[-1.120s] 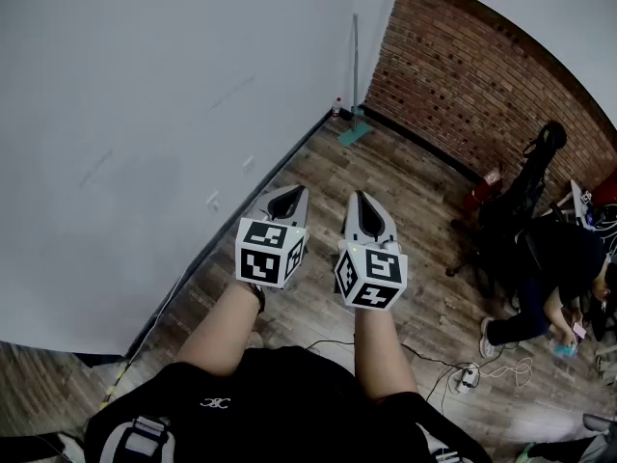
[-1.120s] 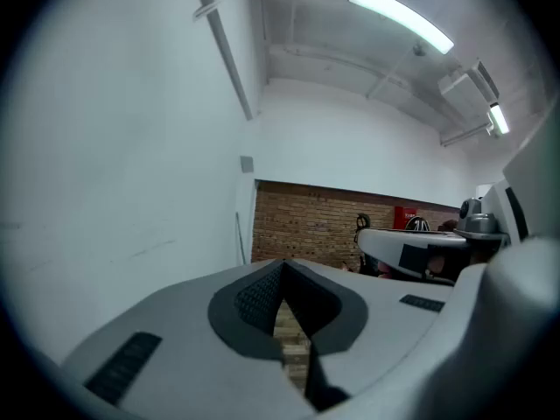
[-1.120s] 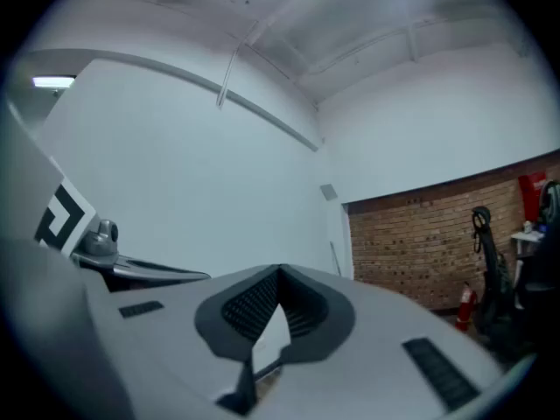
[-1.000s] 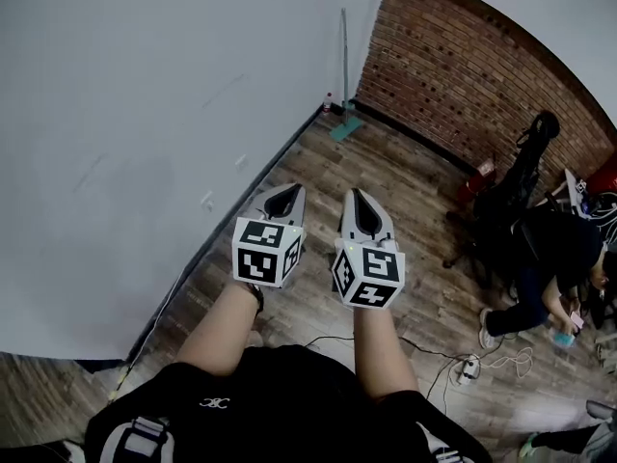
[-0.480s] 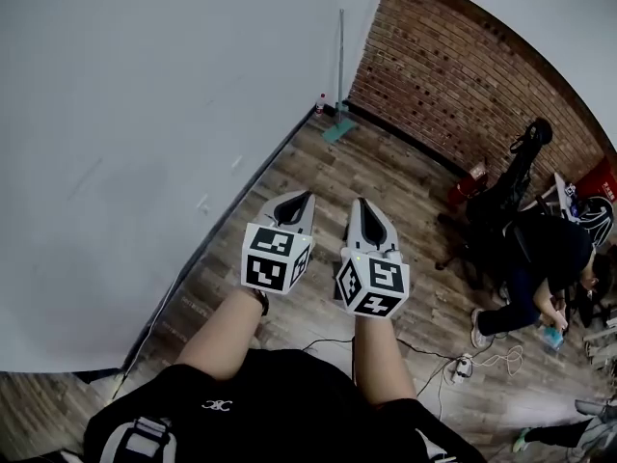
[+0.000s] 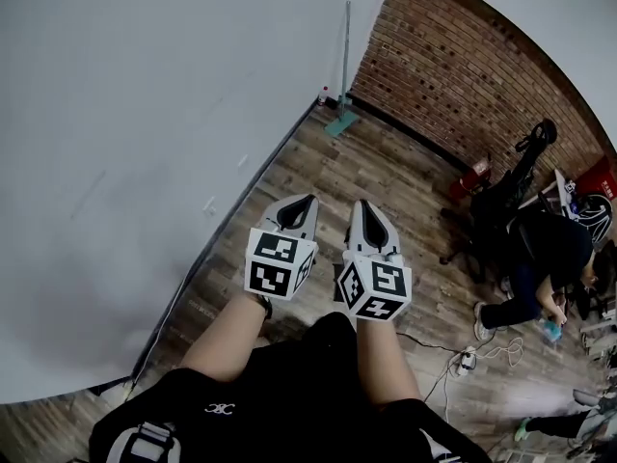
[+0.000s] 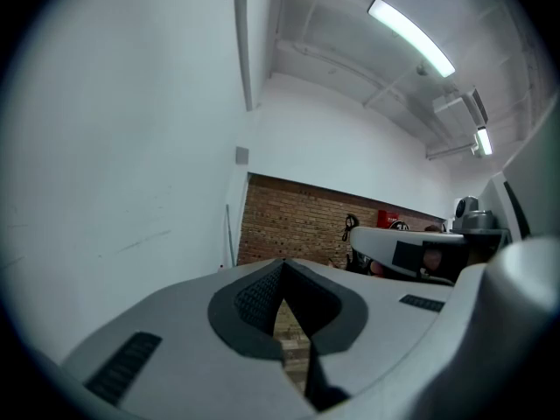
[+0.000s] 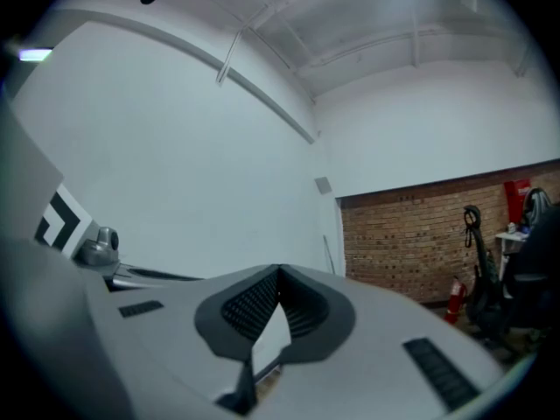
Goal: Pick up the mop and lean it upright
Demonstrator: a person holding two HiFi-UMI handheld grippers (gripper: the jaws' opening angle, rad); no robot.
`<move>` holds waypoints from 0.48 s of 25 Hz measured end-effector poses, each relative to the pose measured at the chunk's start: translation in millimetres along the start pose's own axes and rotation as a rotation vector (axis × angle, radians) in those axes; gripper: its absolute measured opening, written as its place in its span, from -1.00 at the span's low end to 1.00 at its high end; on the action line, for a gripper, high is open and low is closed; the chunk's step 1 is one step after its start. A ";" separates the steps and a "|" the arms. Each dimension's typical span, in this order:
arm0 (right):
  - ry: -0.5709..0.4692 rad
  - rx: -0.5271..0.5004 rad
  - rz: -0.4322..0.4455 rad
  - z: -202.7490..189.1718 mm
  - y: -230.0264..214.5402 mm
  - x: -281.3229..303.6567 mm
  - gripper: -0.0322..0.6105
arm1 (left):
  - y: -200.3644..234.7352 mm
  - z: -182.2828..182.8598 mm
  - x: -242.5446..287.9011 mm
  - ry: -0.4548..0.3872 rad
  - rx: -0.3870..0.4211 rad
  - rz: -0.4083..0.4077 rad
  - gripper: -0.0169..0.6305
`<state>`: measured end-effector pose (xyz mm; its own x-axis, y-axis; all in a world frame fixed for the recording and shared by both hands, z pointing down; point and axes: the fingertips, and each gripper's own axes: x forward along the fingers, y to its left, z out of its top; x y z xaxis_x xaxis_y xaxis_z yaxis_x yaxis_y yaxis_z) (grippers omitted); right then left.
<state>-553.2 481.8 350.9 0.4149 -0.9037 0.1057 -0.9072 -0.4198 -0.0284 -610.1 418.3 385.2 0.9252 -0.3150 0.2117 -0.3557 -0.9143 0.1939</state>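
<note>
The mop stands upright in the far corner, its thin handle [image 6: 345, 51] against the white wall and its teal head [image 6: 339, 123] on the wood floor. The handle shows as a thin line in the left gripper view [image 7: 229, 234] and in the right gripper view [image 8: 329, 254]. My left gripper [image 6: 308, 199] and right gripper [image 6: 359, 203] are held side by side in front of me, well short of the mop. Both are shut with nothing between the jaws, as seen from the left gripper [image 7: 282, 262] and the right gripper [image 8: 279, 271].
A white wall [image 6: 145, 114] runs along the left; a brick wall [image 6: 463, 75] closes the far side. A crouching person [image 6: 540, 258], a black chair [image 6: 506, 196], a red extinguisher [image 6: 472, 177] and a power strip with cables [image 6: 463, 360] lie at the right. A small bottle [image 6: 323, 95] stands by the mop.
Both grippers stay shut and side by side, drifting slightly right in the view as the head turns. The mop stays leaning in the corner.
</note>
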 end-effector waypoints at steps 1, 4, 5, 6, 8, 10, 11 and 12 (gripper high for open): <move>0.001 0.005 0.003 0.5 0.6 7.4 -0.87 | 4.9 1.0 3.7 0.002 0.001 0.000 -0.96; -0.001 0.007 0.016 -1.0 0.4 32.3 -0.87 | 21.4 4.4 21.4 0.004 0.001 0.006 -0.96; 0.000 0.008 0.021 -3.0 -3.0 41.3 -0.87 | 24.8 4.7 30.6 0.008 0.003 0.008 -0.96; 0.002 0.011 0.025 -5.2 -8.6 51.1 -0.87 | 27.0 4.5 41.6 0.016 0.010 0.011 -0.96; 0.001 0.023 0.027 -8.7 -24.6 74.6 -0.87 | 31.2 3.5 68.8 0.032 0.023 0.011 -0.96; -0.012 0.033 0.027 -9.2 -42.6 104.7 -0.87 | 39.8 5.2 101.2 0.043 0.032 0.012 -0.96; -0.022 0.039 0.026 -7.7 -52.3 121.6 -0.87 | 44.9 8.3 118.8 0.047 0.040 0.013 -0.96; -0.032 0.045 0.026 -5.0 -63.3 138.9 -0.87 | 49.1 13.4 137.2 0.049 0.050 0.015 -0.96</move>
<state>-438.5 383.2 372.3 0.3943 -0.9161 0.0726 -0.9137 -0.3992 -0.0756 -498.9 326.8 410.9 0.9117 -0.3174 0.2610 -0.3615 -0.9215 0.1420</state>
